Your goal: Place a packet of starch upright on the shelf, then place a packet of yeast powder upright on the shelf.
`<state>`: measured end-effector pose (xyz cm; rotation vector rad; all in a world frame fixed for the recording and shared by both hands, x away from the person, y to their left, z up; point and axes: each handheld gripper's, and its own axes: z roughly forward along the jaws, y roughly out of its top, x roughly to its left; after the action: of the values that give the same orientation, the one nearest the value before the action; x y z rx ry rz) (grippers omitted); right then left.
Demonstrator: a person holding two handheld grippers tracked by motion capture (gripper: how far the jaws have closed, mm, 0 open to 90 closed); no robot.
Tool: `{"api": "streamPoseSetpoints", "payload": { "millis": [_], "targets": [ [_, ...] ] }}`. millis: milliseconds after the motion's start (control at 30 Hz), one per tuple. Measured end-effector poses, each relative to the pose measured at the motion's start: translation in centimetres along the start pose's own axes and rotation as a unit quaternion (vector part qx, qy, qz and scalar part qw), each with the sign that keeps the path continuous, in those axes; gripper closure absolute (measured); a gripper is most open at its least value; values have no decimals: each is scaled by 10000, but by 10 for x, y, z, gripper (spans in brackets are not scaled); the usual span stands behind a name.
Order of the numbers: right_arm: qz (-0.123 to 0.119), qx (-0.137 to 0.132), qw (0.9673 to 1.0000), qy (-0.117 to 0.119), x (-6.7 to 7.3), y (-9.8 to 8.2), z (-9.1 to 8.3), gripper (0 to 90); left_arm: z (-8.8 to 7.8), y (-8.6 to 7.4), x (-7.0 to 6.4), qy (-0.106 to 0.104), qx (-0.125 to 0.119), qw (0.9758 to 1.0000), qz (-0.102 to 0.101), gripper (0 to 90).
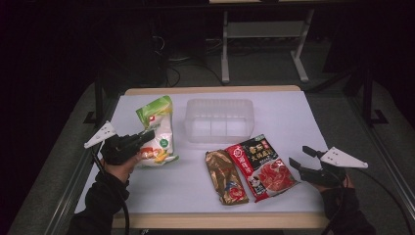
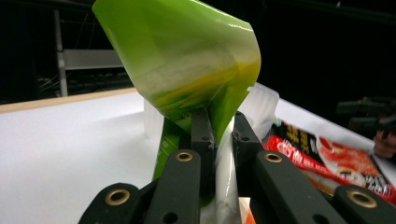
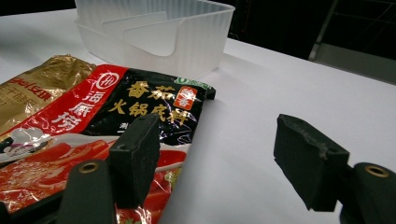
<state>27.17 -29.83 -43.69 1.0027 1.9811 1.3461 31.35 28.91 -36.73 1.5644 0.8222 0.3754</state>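
Two grippers work the near edge of the table point(image 1: 293, 112). The right gripper point(image 1: 307, 160) hovers low with its jaws wide and holding nothing, just right of the red-and-black packet point(image 1: 262, 167), which lies flat with its long axis running away from the person; in the right gripper view one jaw sits over the packet's near corner while the other stands over bare table. Beside that packet, touching its left edge, lies a gold pouch point(image 1: 225, 177). On the left, the left gripper point(image 1: 146, 134) is clamped on the green-and-white bag point(image 1: 159, 129), whose green top folds over above the jaws. Farther back, near the table's middle, sits a clear bin point(image 1: 219, 120) with dividers, empty. It lies to the right of the bag and beyond it, so the left hand is probably the one to move toward it.
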Motion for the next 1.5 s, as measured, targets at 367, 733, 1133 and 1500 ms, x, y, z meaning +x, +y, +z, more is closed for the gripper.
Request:
{"api": "streamPoseSetpoints", "payload": {
  "millis": [367, 733, 1133, 1500],
  "targets": [
    [-6, 7, 10000, -11, -1, -1, 0, 310, 7, 9, -7, 29, -185, 9998, 56, 836],
    [-46, 2, 10000, 8, 0, -2, 1, 314, 21, 16, -18, 18, -400, 9992, 49, 836],
    [-76, 1, 10000, 2, 1, -2, 1, 314, 50, 26, -26, 47, -537, 9985, -69, 836],
    [-76, -4, 10000, 24, 1, -3, 2, 313, 98, 34, -32, 190, -492, 9985, -147, 836]
  ]
}}
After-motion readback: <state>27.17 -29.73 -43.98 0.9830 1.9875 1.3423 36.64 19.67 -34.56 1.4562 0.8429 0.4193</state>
